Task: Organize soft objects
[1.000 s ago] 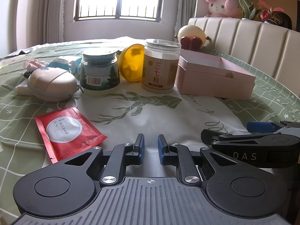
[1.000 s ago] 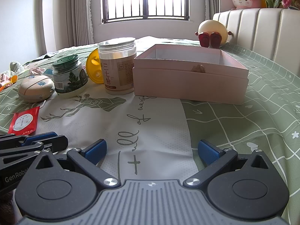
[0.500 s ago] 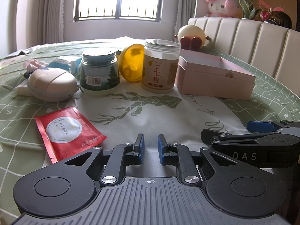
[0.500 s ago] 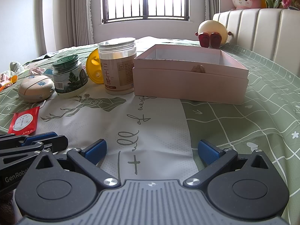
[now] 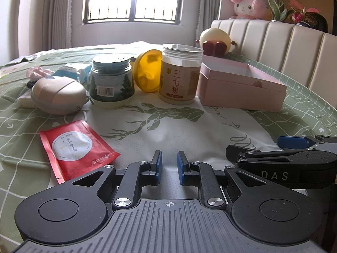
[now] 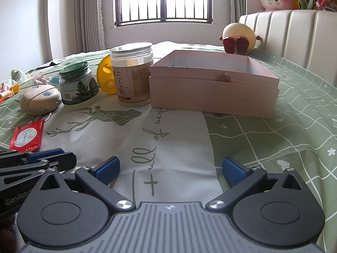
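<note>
My left claw [image 5: 169, 167] rests low on the bed [image 6: 273, 139], pads close together with a narrow gap, holding nothing; my right claw [image 6: 171, 168] stands wide apart, empty. The soft pouch [image 5: 58, 93] lies toward the bed's left edge, touching the green jar [image 5: 111, 84]. Reaching for it, I could knock that jar or the tall jar [image 5: 180, 74], which holds pale powder. The pink box [image 6: 212, 84] near the headboard holds one small brownish thing
</note>
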A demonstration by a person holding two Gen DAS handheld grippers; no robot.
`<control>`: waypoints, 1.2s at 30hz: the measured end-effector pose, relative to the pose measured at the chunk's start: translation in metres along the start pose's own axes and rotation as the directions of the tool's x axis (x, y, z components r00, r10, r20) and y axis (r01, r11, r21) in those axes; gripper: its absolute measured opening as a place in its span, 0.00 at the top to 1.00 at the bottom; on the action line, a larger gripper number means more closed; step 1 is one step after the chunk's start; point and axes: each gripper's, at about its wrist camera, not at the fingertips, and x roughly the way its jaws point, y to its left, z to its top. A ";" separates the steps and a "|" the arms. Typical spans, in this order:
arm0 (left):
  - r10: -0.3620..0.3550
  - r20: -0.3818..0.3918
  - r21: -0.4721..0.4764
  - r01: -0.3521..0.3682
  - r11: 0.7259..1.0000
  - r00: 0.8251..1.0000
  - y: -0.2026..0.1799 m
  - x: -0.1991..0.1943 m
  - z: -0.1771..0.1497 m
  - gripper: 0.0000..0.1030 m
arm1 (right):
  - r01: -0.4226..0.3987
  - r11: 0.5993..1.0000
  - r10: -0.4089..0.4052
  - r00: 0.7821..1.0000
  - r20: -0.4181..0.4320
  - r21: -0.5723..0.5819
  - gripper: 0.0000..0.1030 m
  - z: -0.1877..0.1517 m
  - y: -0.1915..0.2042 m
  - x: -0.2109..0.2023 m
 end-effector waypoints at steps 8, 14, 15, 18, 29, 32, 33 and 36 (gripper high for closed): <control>0.001 0.000 -0.001 -0.001 1.000 1.000 0.000 -0.001 0.000 0.83 | 0.000 1.000 0.000 1.000 0.001 0.000 0.00 0.000 0.000 0.000; -0.003 0.000 0.000 0.003 1.000 1.000 0.000 -0.003 0.000 0.83 | 0.000 1.000 0.000 1.000 0.001 0.000 0.00 0.000 0.000 0.000; -0.005 -0.001 0.000 0.005 1.000 1.000 0.000 -0.003 0.000 0.83 | 0.000 1.000 0.000 1.000 0.001 0.000 0.00 0.000 0.000 0.000; -0.010 -0.001 -0.002 0.010 1.000 1.000 0.002 -0.003 0.000 0.83 | 0.000 1.000 0.000 1.000 0.001 0.000 0.00 0.000 0.000 0.000; -0.019 -0.006 -0.013 0.019 1.000 1.000 0.005 -0.002 0.000 0.83 | 0.001 1.000 -0.001 1.000 0.000 -0.001 0.00 0.000 0.001 0.001; -0.017 -0.011 -0.010 0.017 1.000 1.000 0.005 -0.002 0.001 0.83 | 0.001 1.000 -0.001 1.000 -0.011 -0.003 0.00 0.001 0.000 0.000; -0.017 -0.017 -0.007 0.017 1.000 1.000 0.005 -0.002 0.003 0.83 | -0.003 1.000 0.002 1.000 -0.020 -0.007 0.00 0.003 -0.001 0.001; -0.041 -0.046 -0.026 0.039 0.999 0.998 0.011 -0.002 0.008 0.83 | -0.043 0.999 0.041 0.996 -0.079 -0.030 0.00 0.010 -0.003 0.005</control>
